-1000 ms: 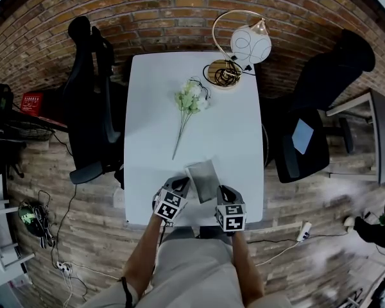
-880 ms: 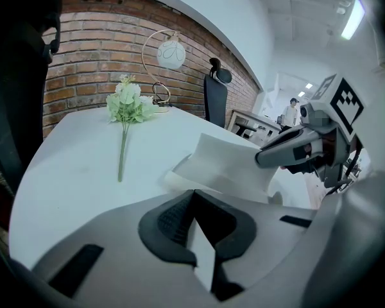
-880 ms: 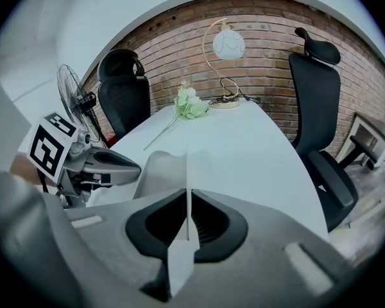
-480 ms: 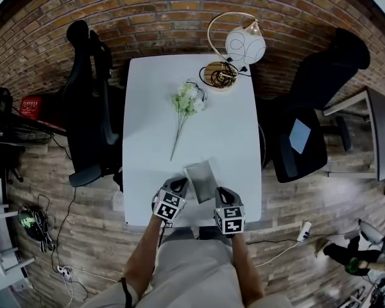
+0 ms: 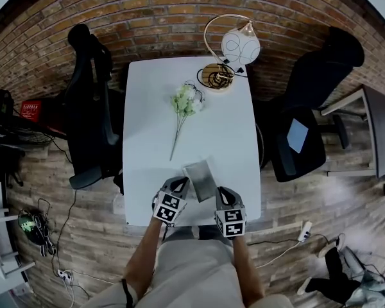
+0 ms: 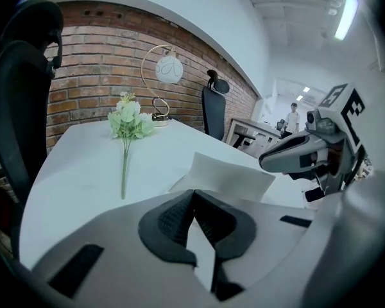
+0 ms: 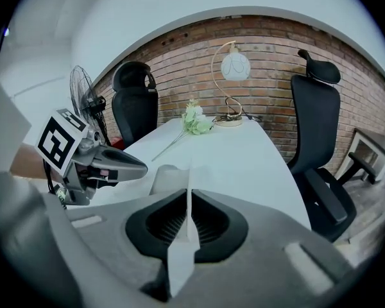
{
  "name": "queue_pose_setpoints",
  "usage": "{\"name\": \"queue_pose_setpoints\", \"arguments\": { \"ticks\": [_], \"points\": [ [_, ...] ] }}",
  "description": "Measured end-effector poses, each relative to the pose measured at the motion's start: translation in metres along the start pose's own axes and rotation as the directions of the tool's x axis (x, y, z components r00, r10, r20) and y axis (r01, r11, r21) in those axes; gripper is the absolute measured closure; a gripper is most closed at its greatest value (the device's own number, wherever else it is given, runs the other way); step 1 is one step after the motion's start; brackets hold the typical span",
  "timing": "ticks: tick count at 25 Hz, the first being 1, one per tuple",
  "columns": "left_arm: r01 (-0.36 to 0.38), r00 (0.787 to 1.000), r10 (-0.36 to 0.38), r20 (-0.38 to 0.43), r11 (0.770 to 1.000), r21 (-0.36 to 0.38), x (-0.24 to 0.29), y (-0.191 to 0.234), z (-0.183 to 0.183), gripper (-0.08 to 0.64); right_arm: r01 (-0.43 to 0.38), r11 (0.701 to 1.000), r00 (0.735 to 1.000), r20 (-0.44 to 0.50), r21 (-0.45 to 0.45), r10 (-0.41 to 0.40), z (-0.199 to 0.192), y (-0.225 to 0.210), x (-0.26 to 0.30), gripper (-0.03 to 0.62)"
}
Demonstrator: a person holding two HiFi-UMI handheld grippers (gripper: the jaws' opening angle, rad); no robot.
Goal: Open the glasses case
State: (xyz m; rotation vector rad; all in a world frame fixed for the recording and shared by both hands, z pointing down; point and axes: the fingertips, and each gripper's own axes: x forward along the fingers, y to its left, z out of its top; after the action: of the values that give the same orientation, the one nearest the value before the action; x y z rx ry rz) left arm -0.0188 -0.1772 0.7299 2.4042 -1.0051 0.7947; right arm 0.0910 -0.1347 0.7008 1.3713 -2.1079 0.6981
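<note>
At the near edge of the table [image 5: 231, 140], in the head view, the glasses case [image 5: 201, 178] is held between the left tool [image 5: 181, 186] and the right tool [image 5: 220, 194]. One tool is set at each side of it, so that its two sides can be drawn apart. A flower sprig [image 5: 186, 104] and a lamp [image 5: 234, 47] are placed toward the far edge, well apart from the work.

From the left gripper view, the left tool's jaws are seen pressed together on a thin pale edge of the case, whose flat panel shows just ahead of them.

From the right gripper view, the right tool's jaws are likewise clamped on a thin sheet of the case, seen edge-on. The case is judged not yet opened. The opposed grip appears chosen for peeling the flap away.
</note>
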Motion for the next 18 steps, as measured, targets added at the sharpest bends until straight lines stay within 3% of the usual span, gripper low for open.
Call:
{"name": "queue_pose_setpoints", "arguments": {
  "ticks": [9,18],
  "points": [
    [-0.001,0.993,-0.003,0.121,0.999,0.033,-0.027,-0.006,0.043,0.554,0.029,1.0,0.991,0.132,-0.011,-0.027,0.037,0.001,-0.026,0.565],
    [-0.025,0.97,0.005,0.244,0.997,0.08,-0.066,-0.012,0.084,0.554,0.051,0.998,0.97,0.239,-0.028,-0.043,0.069,0.012,-0.052,0.566]
  ]
}}
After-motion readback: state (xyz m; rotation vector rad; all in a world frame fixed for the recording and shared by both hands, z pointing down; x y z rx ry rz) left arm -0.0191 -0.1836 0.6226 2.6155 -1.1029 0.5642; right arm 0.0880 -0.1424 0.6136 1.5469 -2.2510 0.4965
